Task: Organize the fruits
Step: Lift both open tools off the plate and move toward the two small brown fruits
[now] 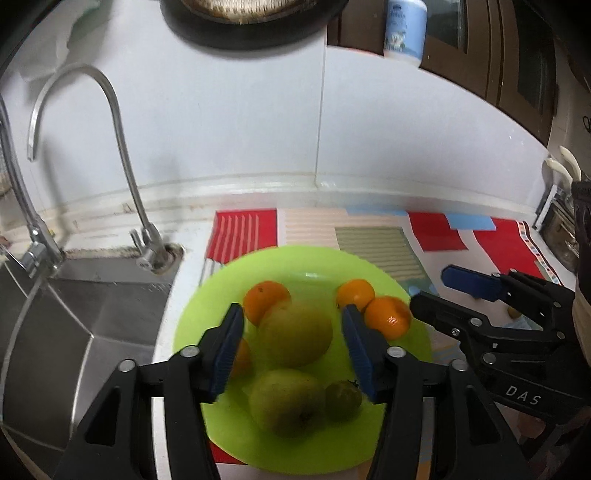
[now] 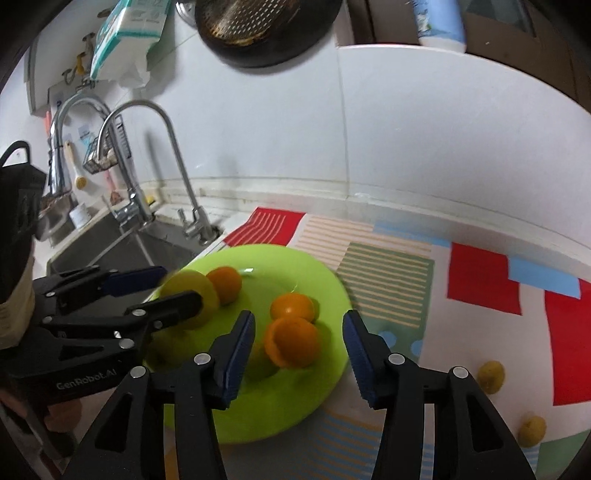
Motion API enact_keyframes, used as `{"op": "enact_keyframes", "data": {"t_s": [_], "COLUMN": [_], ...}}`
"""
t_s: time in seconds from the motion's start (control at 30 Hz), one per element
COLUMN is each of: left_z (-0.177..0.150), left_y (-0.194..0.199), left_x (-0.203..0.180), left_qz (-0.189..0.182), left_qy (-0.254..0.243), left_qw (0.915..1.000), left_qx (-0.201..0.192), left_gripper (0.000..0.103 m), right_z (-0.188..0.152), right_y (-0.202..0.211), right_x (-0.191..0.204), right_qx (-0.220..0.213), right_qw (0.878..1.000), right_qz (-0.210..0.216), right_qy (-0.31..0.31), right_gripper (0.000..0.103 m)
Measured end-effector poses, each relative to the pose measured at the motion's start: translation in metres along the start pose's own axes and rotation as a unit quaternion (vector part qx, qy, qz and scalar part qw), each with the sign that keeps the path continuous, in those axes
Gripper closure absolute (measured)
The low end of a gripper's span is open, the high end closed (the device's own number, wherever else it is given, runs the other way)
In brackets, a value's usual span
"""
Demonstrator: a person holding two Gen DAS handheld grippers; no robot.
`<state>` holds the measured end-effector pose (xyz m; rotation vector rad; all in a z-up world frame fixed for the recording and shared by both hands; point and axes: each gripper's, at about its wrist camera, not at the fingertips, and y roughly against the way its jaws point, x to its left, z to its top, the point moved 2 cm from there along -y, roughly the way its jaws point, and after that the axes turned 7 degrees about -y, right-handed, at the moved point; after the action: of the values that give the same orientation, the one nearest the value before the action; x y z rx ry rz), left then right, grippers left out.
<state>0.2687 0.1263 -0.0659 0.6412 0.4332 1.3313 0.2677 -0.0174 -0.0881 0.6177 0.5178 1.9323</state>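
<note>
A lime-green plate (image 1: 291, 260) (image 2: 325, 280) lies on a patterned mat and holds several oranges (image 1: 388, 317) (image 2: 293, 347), two yellow-green pears (image 1: 295, 332) and a small dark green fruit (image 1: 343, 400). My left gripper (image 1: 293, 332) is open and hovers over the plate, its fingers either side of the upper pear without touching it. My right gripper (image 2: 299, 341) is open above the plate's right half, around the nearest orange. In the left wrist view the right gripper (image 1: 436, 288) shows at the right. In the right wrist view the left gripper (image 2: 181, 288) shows at the left.
A steel sink (image 1: 66, 325) with two taps (image 1: 122, 147) lies left of the plate. Two small yellow fruits (image 2: 491, 374) (image 2: 532, 430) lie on the mat (image 2: 480, 280) to the right. A pan (image 2: 266, 29) and a bottle (image 1: 404, 29) are up on the white tiled wall.
</note>
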Motion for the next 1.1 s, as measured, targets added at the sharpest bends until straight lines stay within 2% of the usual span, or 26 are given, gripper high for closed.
{"op": "enact_keyframes", "data": {"t_s": [0.17,0.23,0.3,0.53,0.77,0.93,1.1], "left_z": [0.000,-0.001,-0.002,-0.004,-0.009,-0.013,-0.016], "left_y": [0.018,0.024,0.031,0.066,0.091,0.109,0.125], "left_x": [-0.006,-0.007,-0.009,-0.022,-0.038,-0.050,-0.063], "left_qz": [0.015,0.021,0.027,0.046,0.054,0.065,0.071], "left_qy": [-0.008,-0.004,-0.004,-0.010,-0.011,-0.017,-0.019], "left_qw": [0.9997,0.9996,0.9994,0.9978,0.9971,0.9955,0.9940], "left_qx": [-0.015,-0.018,-0.023,-0.045,-0.053,-0.067,-0.081], "left_gripper": [0.041,0.036,0.035,0.023,0.016,0.005,0.000], "right_z": [-0.001,-0.002,-0.003,-0.009,-0.019,-0.029,-0.038], "right_y": [0.016,0.025,0.034,0.073,0.107,0.131,0.154], "right_x": [-0.003,-0.003,-0.004,-0.005,-0.006,-0.010,-0.017], "right_qx": [-0.011,-0.016,-0.026,-0.054,-0.070,-0.079,-0.090], "right_qw": [1.000,1.000,0.999,0.997,0.994,0.992,0.989], "right_qz": [-0.012,-0.019,-0.027,-0.059,-0.077,-0.090,-0.106], "right_qy": [-0.006,-0.010,-0.013,-0.022,-0.027,-0.033,-0.046], "right_gripper": [0.053,0.047,0.044,0.033,0.028,0.025,0.022]}}
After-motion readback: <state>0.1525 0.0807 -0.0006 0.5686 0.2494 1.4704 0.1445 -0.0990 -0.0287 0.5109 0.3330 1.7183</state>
